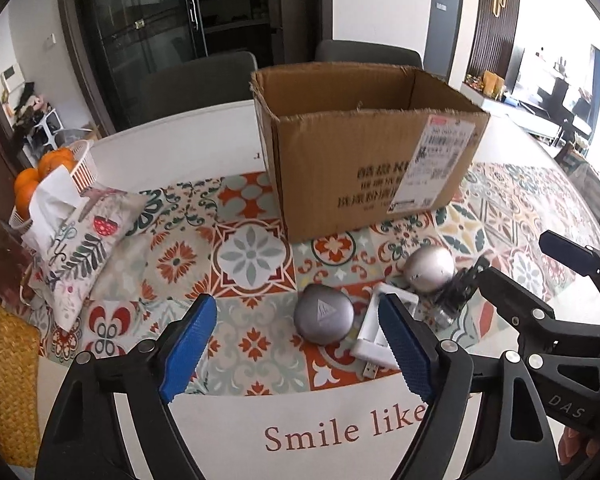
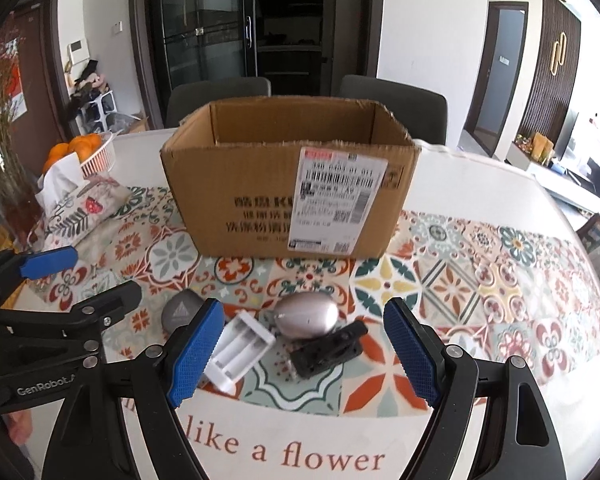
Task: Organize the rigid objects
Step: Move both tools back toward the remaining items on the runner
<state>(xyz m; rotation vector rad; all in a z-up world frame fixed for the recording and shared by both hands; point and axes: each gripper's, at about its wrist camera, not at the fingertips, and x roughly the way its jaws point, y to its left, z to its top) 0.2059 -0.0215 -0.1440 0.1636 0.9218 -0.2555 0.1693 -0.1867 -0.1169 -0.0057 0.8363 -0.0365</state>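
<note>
An open cardboard box (image 1: 364, 168) (image 2: 288, 196) stands on the patterned table mat. In front of it lie a grey rounded case with a triangle mark (image 1: 324, 314) (image 2: 180, 312), a white battery holder (image 1: 380, 332) (image 2: 240, 350), a silver egg-shaped object (image 1: 428, 268) (image 2: 308, 314) and a small black part (image 1: 456, 292) (image 2: 328, 350). My left gripper (image 1: 300, 348) hangs open just above the table, the grey case between its blue pads without touching. My right gripper (image 2: 304, 352) is open above the battery holder, the egg and the black part; its arm (image 1: 548, 312) shows in the left wrist view.
A fabric tissue holder (image 1: 84, 232) (image 2: 76, 204) and a white basket of oranges (image 1: 60, 176) (image 2: 88, 152) sit at the left. A vase of dried flowers (image 2: 0, 152) stands at the far left. Two grey chairs (image 2: 396, 104) are behind the table. The left gripper's arm (image 2: 60, 320) crosses the right wrist view.
</note>
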